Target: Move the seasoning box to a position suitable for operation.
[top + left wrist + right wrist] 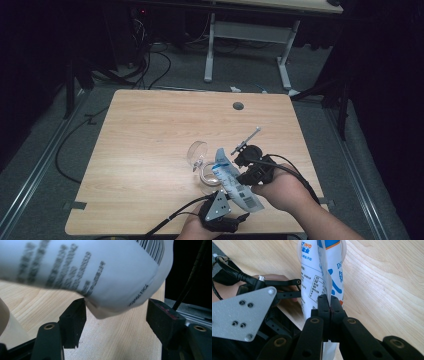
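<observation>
The white and blue pouch (235,182) hangs above the near right part of the wooden table (150,150), slanting from an upper end over a clear glass jar (209,177) down to a lower end near the table's front edge. Its face carries blue bands, printed text and a barcode close to the low end. In the right gripper view the pouch (322,272) shows a folded seam running down its length, with small tables of print on the white panel.

The right gripper (329,307) has its jaws pressed tight together on that seam, pinching the film flat. The right hand (282,190) comes in from the lower right, forearm angled toward the table's middle, gripper (250,167) pointing left at the pouch's side.

The left gripper (115,312) stands wide, its pads on either side of the pouch's rounded bottom corner (120,290); the left pad just meets the film, the right pad stands apart from it. The left hand (200,231) sits at the front edge, its gripper (220,210) with the grey plate on top pointing up toward the pouch.

The jar's clear lid (196,152) stands tilted just beyond it. A thin metal tool (247,139) lies on the table behind the right gripper.
</observation>
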The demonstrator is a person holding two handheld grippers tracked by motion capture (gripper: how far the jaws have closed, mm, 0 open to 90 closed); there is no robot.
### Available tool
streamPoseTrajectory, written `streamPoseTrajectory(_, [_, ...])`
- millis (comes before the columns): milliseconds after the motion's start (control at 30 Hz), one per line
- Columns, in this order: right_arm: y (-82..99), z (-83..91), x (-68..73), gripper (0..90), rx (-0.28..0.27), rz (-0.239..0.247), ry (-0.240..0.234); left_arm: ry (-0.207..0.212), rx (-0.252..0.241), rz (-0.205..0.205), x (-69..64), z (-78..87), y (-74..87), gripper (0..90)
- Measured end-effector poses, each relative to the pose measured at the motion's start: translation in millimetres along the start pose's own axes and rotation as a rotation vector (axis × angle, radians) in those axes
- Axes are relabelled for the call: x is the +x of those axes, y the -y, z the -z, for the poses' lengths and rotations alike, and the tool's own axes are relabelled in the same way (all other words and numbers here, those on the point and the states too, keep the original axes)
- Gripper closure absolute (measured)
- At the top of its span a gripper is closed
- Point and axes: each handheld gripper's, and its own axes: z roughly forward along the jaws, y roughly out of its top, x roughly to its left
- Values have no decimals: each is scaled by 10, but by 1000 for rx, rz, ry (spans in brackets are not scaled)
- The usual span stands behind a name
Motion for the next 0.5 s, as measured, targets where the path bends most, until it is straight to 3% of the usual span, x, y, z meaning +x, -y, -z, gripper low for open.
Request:
streamPoseTrajectory(333, [-15, 3, 7, 899, -8, -2, 3, -72, -7, -12, -26, 45, -17, 452])
streamPoseTrajectory(367, [-15, 1, 6, 899, -7, -3, 3, -76, -8, -15, -23, 55, -14, 539])
streamPoseTrajectory(500, [-9, -6, -5, 898, -7, 3, 10, -90, -8, -21, -43, 61, -10, 563])
